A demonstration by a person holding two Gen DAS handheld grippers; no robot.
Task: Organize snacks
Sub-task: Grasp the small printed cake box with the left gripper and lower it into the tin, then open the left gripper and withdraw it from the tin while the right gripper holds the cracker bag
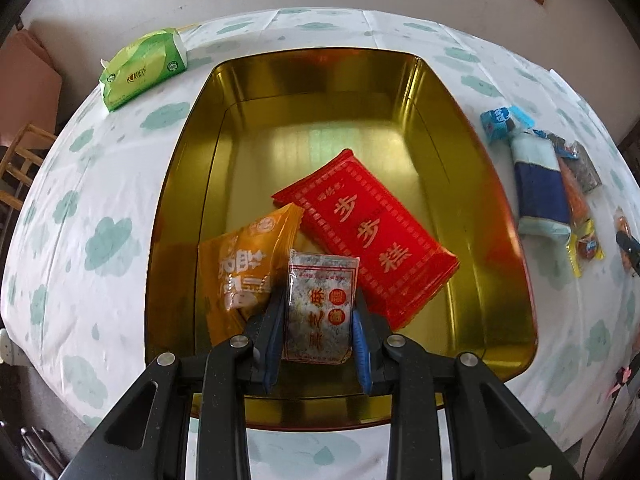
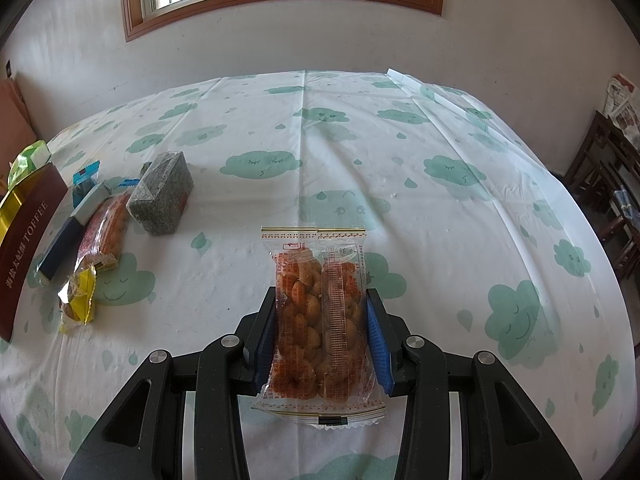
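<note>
Holding a white packet (image 1: 320,304) in my left jaws (image 1: 318,312), clamped on its long sides, low over the gold tin (image 1: 492,184) near its front edge, beside the orange (image 1: 244,264) and red (image 1: 368,236) packs. My right jaws (image 2: 322,336) grip a clear biscuit bag (image 2: 320,320) above the counter (image 2: 400,160). Both seem light, crinkly and slippery; squeezing gently at mid-sides should spare the brittle contents.

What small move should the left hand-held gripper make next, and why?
Probably open and release the white packet: the left hand-held gripper holds it over the gold tin, beside the red and orange packs inside.
</note>
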